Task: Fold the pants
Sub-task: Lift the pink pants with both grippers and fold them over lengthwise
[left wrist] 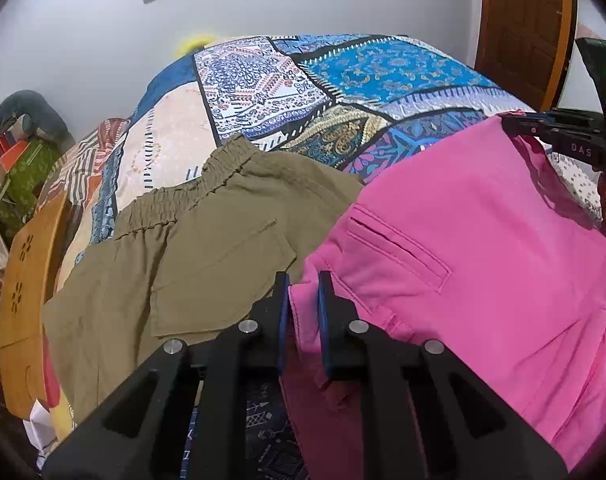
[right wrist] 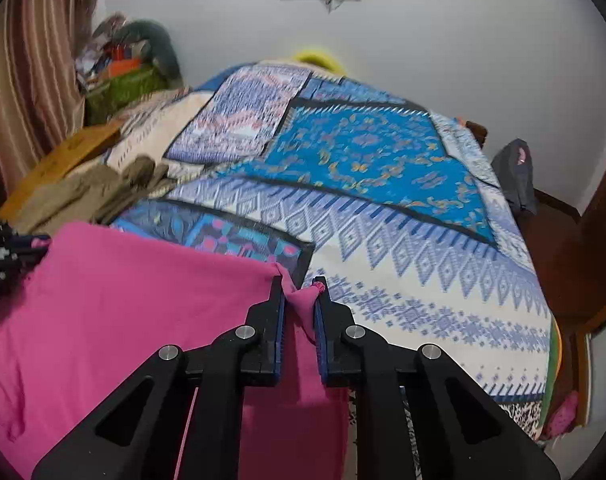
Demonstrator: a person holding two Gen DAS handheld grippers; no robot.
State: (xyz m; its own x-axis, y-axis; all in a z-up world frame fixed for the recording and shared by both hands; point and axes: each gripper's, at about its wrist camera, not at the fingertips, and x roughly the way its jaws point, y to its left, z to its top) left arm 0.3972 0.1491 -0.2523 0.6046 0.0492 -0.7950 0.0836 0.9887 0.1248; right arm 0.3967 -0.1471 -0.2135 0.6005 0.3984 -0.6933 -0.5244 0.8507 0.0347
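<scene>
Fingertips of right gripper [right wrist: 299, 294] pinching bunched corner of bright pink cotton pants [right wrist: 103, 300]; left gripper [left wrist: 303, 300] clamping opposite edge. Pants hanging above patchwork bedspread [right wrist: 383, 220]. Risk: thin bite slipping, fabric dropping onto olive elastic-waist shorts [left wrist: 183, 248].

The pants [left wrist: 483, 248] lie on the bed [left wrist: 383, 76] right of the left fingers [left wrist: 281, 312]; shorts [left wrist: 207, 248] lie left.

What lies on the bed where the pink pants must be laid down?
The olive pants lie on the patchwork bedspread beside the pink pants, which both claws hold; the bedspread ahead shows nothing else.
</scene>
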